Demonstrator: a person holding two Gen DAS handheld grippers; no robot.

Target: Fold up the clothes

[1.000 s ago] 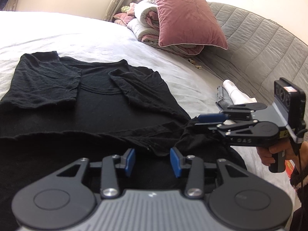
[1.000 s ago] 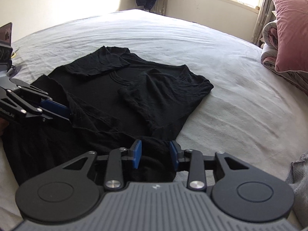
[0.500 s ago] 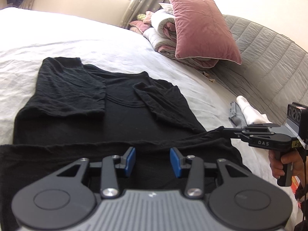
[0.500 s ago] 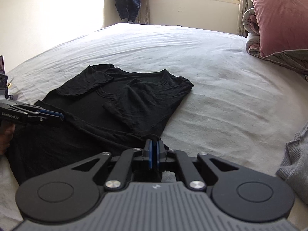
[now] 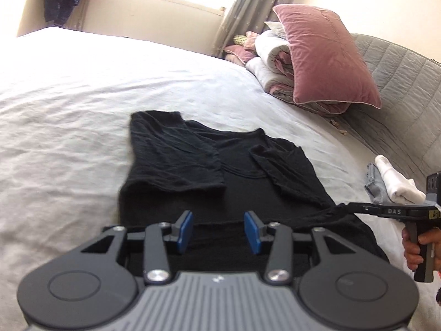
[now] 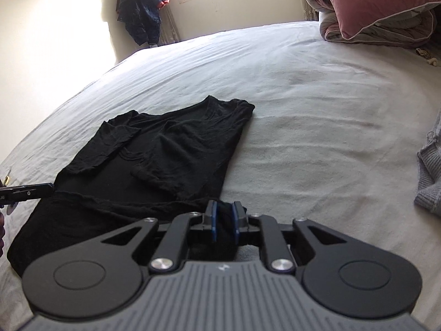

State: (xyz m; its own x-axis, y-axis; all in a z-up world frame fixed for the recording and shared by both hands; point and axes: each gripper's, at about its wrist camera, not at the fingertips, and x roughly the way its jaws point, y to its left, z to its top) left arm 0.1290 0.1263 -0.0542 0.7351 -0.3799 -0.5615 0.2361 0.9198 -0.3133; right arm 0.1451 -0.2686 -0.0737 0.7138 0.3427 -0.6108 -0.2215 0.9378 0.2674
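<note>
A black T-shirt (image 5: 248,187) (image 6: 171,149) lies flat on the white bed sheet (image 5: 69,110), both sleeves folded in and its lower part doubled up over the body. My left gripper (image 5: 218,230) hovers above the folded hem, jaws wide apart, pads clear of the cloth. From the right wrist view the left gripper (image 6: 51,187) shows edge-on at the hem's left end. My right gripper (image 6: 224,218) has the hem's right corner bunched between its pads while its jaws are opening. In the left wrist view that cloth rises to a peak at the right gripper (image 5: 350,207), which a hand (image 5: 413,248) holds.
A pink pillow (image 5: 325,58) rests on a rolled duvet (image 5: 273,55) against the grey quilted headboard (image 5: 399,96). A white rolled cloth (image 5: 394,184) lies at the bed's right. A grey knit garment (image 6: 430,173) lies right of the shirt. A dark jacket (image 6: 143,8) hangs by the window.
The right gripper closed on the hem corner, rolled level, and its pads have now parted slightly. The left gripper rose and moved forward, so the hem now lies between its pads.
</note>
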